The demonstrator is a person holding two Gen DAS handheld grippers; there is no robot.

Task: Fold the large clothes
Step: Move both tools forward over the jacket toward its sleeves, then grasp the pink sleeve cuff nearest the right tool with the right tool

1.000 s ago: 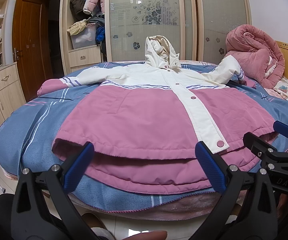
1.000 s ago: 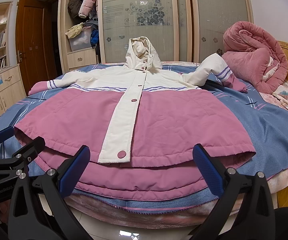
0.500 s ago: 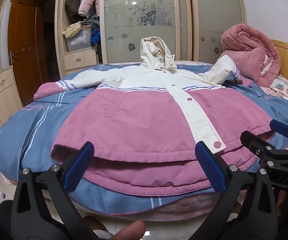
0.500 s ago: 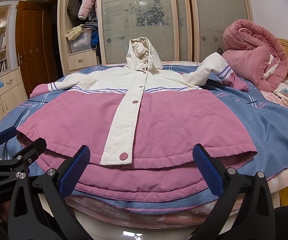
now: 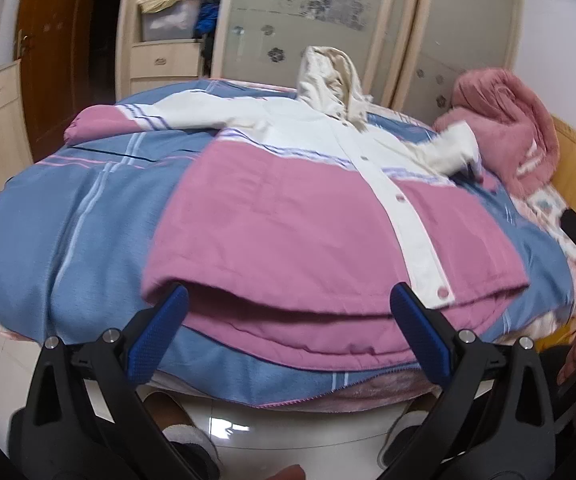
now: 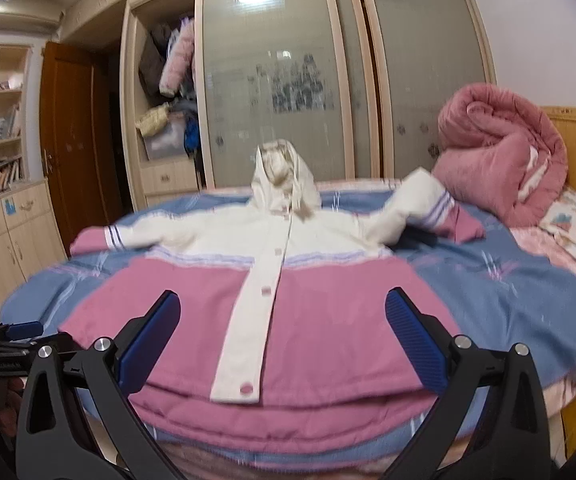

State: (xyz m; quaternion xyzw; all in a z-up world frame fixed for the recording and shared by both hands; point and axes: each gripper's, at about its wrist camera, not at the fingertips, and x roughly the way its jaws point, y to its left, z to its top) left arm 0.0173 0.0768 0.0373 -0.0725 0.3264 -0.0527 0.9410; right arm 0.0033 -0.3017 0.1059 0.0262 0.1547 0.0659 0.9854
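A big pink and white coat [image 5: 288,216] lies flat on the bed [image 5: 68,240], front side up. Its snaps are done up along the white strip [image 6: 260,300] down the middle. The hood [image 6: 284,176] points away, toward the wardrobe doors [image 6: 272,80]. The bottom hem [image 5: 272,320] is the part closest to the person, right at the near edge of the bed. So the coat runs long from hem to hood, straight away from both tools.

The left gripper [image 5: 288,336] hangs just in front of the hem, toward the coat's left corner. Its blue fingers [image 5: 156,336] are wide apart and hold nothing. The right gripper [image 6: 284,344] sits a little higher, over the middle of the hem, with the white strip between its fingers [image 6: 415,344]. It is spread wide too and is empty.

One sleeve [image 5: 128,120] stretches out flat to the left side. The other sleeve [image 6: 415,208] is bent and bunched on the right, near the rolled pink quilt [image 6: 499,156].

Nothing is folded yet, I think. The left tool is nearer the left sleeve and left side. The right tool is nearer the bent sleeve. Each side looks like a job for the tool beside it. If the fold goes from hem to hood, both tools need to pinch the hem, one near each corner. Both views are blurry, so small details are hard to see.
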